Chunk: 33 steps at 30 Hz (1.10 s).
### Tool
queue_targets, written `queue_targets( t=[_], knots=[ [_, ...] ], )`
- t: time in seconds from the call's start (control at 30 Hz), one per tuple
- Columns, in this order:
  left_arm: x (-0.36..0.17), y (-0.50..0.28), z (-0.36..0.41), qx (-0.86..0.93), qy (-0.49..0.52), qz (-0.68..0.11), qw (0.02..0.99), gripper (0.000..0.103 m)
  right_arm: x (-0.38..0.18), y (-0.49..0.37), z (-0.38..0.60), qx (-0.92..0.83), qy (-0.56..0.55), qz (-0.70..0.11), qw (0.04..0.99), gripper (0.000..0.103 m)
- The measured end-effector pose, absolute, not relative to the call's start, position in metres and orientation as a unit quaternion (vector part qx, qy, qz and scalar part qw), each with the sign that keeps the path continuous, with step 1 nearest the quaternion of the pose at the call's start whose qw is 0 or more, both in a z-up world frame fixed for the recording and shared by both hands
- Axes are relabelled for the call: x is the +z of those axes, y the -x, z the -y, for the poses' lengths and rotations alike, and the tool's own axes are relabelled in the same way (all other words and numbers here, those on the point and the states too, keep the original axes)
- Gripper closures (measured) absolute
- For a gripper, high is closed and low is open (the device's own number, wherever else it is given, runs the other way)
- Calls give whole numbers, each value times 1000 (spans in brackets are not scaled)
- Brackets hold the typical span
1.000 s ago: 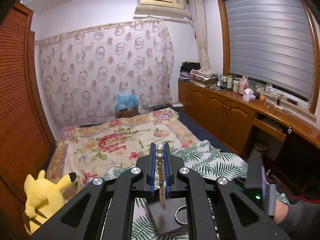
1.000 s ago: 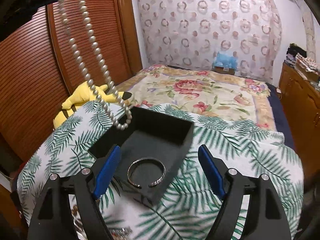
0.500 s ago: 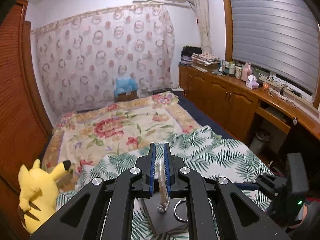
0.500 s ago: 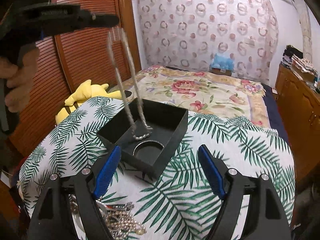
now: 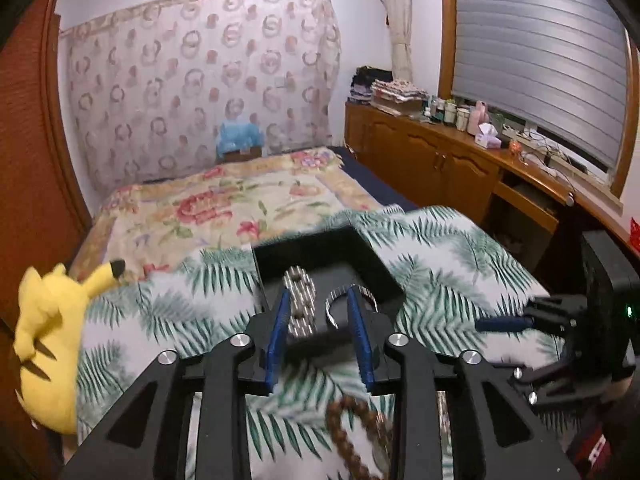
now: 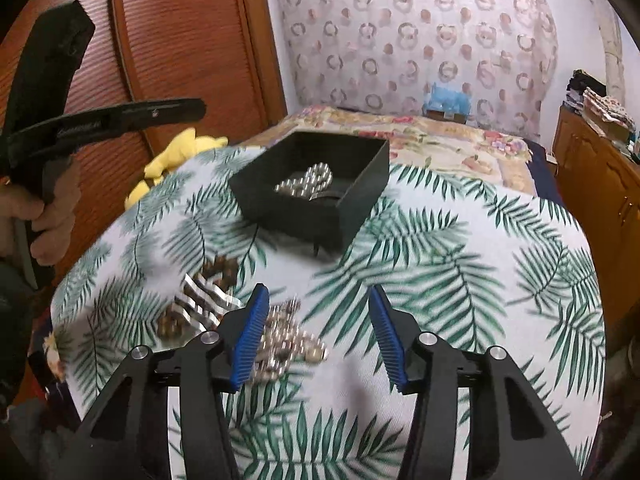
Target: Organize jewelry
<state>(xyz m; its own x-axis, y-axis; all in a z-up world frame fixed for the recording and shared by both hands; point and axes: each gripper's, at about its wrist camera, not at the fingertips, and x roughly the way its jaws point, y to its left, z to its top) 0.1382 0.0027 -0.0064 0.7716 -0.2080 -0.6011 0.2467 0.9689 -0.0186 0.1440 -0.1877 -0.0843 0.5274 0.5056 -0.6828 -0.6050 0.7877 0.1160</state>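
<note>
The black open box (image 5: 372, 264) sits on the palm-print cloth. In it lie a pearl necklace (image 5: 298, 300) and a silver bangle (image 5: 340, 300). My left gripper (image 5: 318, 320) hovers low over the box's near side. Its jaws are opening and the pads do not press on the pearls. In the right wrist view the box (image 6: 280, 204) with the pearls (image 6: 308, 182) lies further off. My right gripper (image 6: 318, 336) is over the cloth with its jaws closing. A heap of loose pearly jewelry (image 6: 288, 340) lies by its left pad, not gripped.
Brown bead strands (image 6: 218, 272) and a shiny silver piece (image 6: 204, 300) lie left of the heap. A yellow plush toy (image 5: 48, 344) sits at the cloth's left edge. A hand (image 6: 48, 216) holds the left gripper (image 6: 192, 106). Wooden cabinets (image 5: 440, 164) line the right wall.
The left gripper dropped toward the box and its jaws parted. The pearl necklace went from hanging to lying in the box. The right gripper drew back from the box toward the loose heap and narrowed.
</note>
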Motion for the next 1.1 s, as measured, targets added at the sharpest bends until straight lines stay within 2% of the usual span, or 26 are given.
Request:
queue_targets(
  t=[0.23,0.37,0.5,0.6,1.1],
  knots=[
    [-43,-101,-9,-115,-12,-337,934,67,-99,-134,193,322,85,-388,859,54],
    [-59,-89,-14,-107,-4,-350,930,67,-103,-135,191,325,90,-392,856,56],
    [-66,-84,-17,-103,2,-360,927,67,-106,-145,189,311,98,-393,860,65],
    [-65,-80,-15,-104,-1,-360,927,67,-105,-155,194,300,89,-395,864,67],
    [-66,-76,-10,-114,-3,-363,925,67,-113,-161,170,282,136,-418,853,69]
  ],
)
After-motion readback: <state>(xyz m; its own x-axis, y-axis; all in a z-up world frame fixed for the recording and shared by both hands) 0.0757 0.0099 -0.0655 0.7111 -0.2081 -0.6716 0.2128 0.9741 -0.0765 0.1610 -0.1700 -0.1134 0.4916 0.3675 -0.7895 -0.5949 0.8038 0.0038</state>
